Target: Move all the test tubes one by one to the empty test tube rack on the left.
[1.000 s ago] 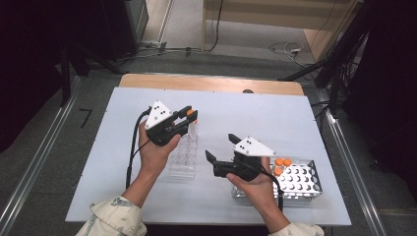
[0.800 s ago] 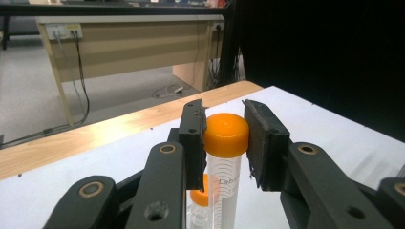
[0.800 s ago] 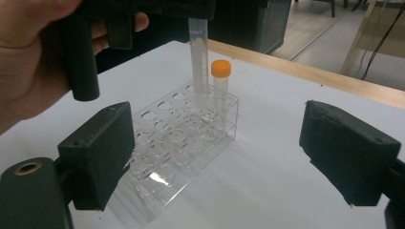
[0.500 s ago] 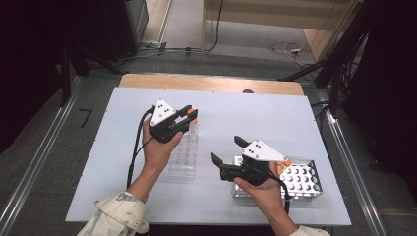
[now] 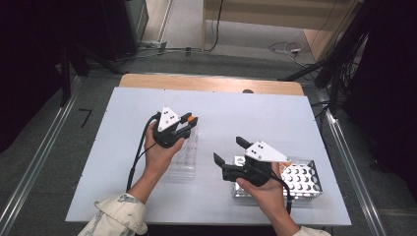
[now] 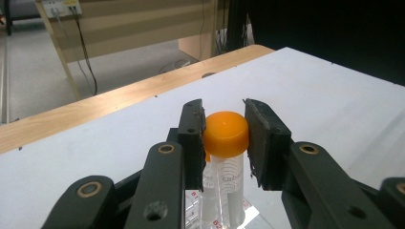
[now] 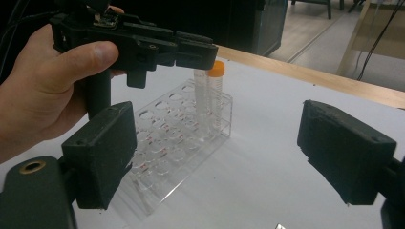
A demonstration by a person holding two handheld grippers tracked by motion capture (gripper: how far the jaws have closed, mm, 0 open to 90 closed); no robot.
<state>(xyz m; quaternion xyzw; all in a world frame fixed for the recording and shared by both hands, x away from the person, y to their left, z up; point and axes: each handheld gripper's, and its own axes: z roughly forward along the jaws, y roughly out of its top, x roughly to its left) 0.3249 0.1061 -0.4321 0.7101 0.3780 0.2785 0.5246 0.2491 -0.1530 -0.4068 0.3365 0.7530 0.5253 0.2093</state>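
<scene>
My left gripper (image 5: 190, 125) is shut on the orange cap of a clear tube (image 6: 225, 132), which stands upright in the far end of a clear plastic rack (image 5: 183, 158). In the right gripper view the capped tube (image 7: 216, 88) stands in the clear rack (image 7: 172, 143) beside a second clear tube (image 7: 199, 90), with the left gripper (image 7: 203, 51) over them. My right gripper (image 5: 228, 150) hangs open and empty over the table, right of the clear rack. Its jaws stand wide apart (image 7: 224, 152).
A metal rack (image 5: 301, 181) with a white perforated top sits at the front right, partly under my right hand, with orange caps at its near-left corner. The white table top (image 5: 255, 113) ends in a wooden strip at the back.
The left gripper has sunk a little with the orange-capped tube at the clear rack's far end. The right gripper has shifted slightly to the right.
</scene>
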